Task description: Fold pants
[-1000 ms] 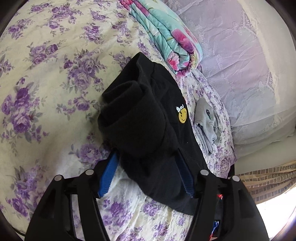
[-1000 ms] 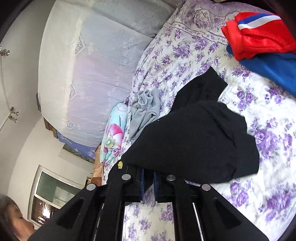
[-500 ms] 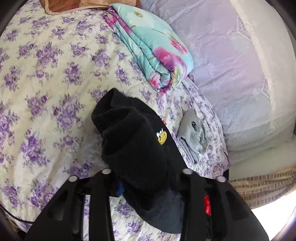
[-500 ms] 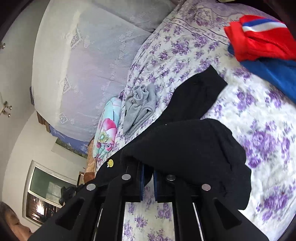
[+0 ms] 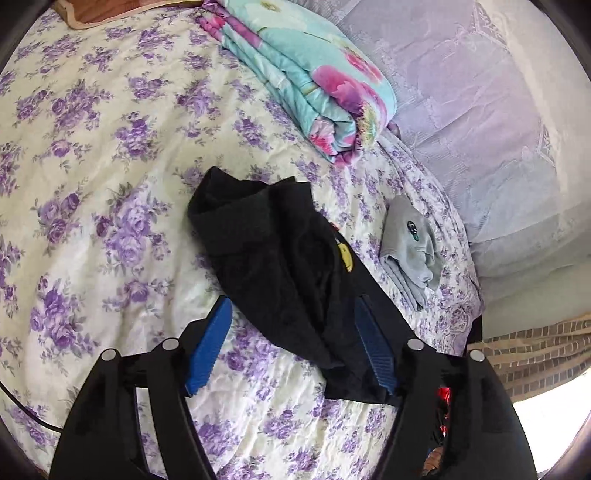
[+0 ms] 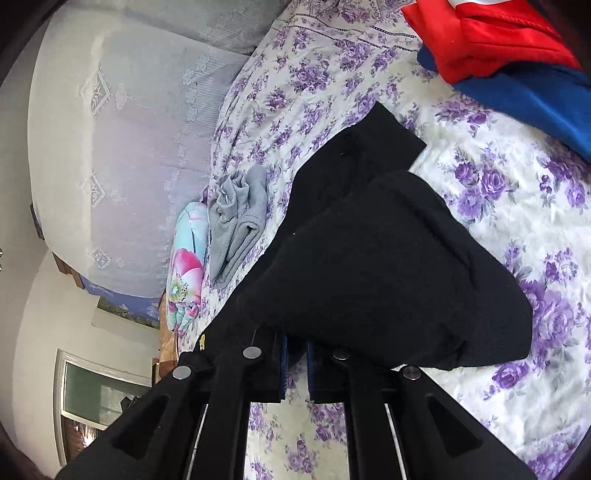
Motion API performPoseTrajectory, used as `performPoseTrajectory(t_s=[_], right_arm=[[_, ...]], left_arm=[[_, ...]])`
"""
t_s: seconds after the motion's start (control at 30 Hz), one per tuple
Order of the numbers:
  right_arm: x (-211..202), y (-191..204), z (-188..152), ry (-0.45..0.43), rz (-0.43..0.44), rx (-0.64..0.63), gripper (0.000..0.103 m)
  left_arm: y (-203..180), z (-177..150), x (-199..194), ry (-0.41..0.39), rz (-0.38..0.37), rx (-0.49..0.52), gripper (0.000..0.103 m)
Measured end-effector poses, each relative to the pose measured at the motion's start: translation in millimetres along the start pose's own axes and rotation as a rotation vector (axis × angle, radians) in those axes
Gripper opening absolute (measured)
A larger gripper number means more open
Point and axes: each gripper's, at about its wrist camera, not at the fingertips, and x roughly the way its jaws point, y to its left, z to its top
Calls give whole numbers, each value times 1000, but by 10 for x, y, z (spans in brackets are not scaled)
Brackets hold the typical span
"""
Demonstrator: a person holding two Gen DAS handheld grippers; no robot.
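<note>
The black pants (image 5: 280,269) with a yellow smiley patch (image 5: 345,256) lie bunched on the floral bedsheet (image 5: 92,184). My left gripper (image 5: 291,325) is open, its blue fingers on either side of the pants' near end, not gripping. In the right wrist view the black pants (image 6: 388,258) drape over my right gripper (image 6: 295,347), which is shut on a fold of the fabric and holds it above the bed. The fingertips are mostly hidden by cloth.
A folded teal and pink quilt (image 5: 306,77) lies at the far side. Folded grey clothing (image 5: 410,251) sits beside the pants near the bed's edge. Red clothing (image 6: 480,33) and blue clothing (image 6: 528,103) lie at the far right. A lavender curtain (image 5: 480,110) hangs behind.
My left gripper shut on the pants, then opened and let them drop onto the sheet. The right gripper stayed shut on the pants and moved closer over the bed.
</note>
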Motion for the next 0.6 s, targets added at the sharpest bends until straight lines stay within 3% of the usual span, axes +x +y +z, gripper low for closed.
performPoseTrajectory(t_s=[0.13,0.2,0.37,0.6], right_arm=[[-36,-35,-41,2,11,4,8],[-58,-69,-72,5,16,13,8],[-86,-103,-115,17,25,15,8],[-83,-107,-85,24,28,12,8]], left_arm=[[-464,97,211,-2,-7,121,66],[-549,191,398,22,19,110,66],[-365,339,767,55,178,26,66],[-325,436,1035,48,171,6,66]])
